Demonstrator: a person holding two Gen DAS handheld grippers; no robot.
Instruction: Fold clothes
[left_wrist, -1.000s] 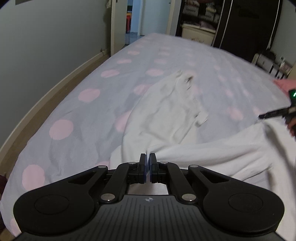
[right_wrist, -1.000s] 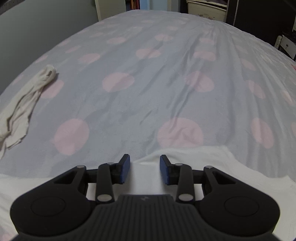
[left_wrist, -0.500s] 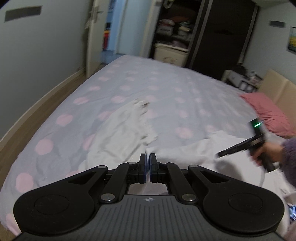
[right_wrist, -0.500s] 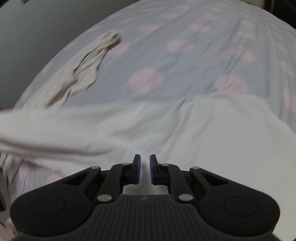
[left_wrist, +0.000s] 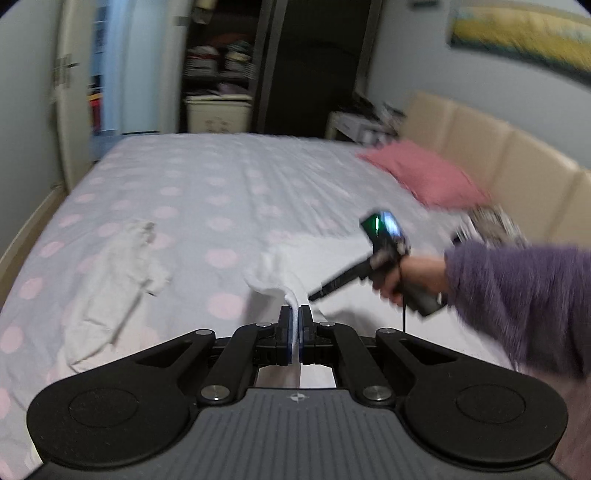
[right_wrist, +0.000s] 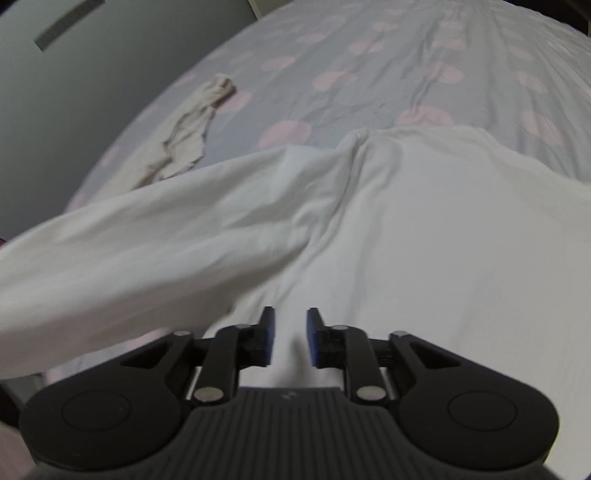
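White cotton garment spread on polka-dot grey bed, left claw clamped on its edge, right claw parted above it, gripping nothing.

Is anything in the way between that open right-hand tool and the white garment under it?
Nothing visible. The right tool hangs open directly over the white garment, with only bare cloth between and ahead of its fingers. The left tool is shut on an edge of the same garment.

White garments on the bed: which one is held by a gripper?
The larger white garment, pinched by the left gripper; the crumpled cream one lies untouched.
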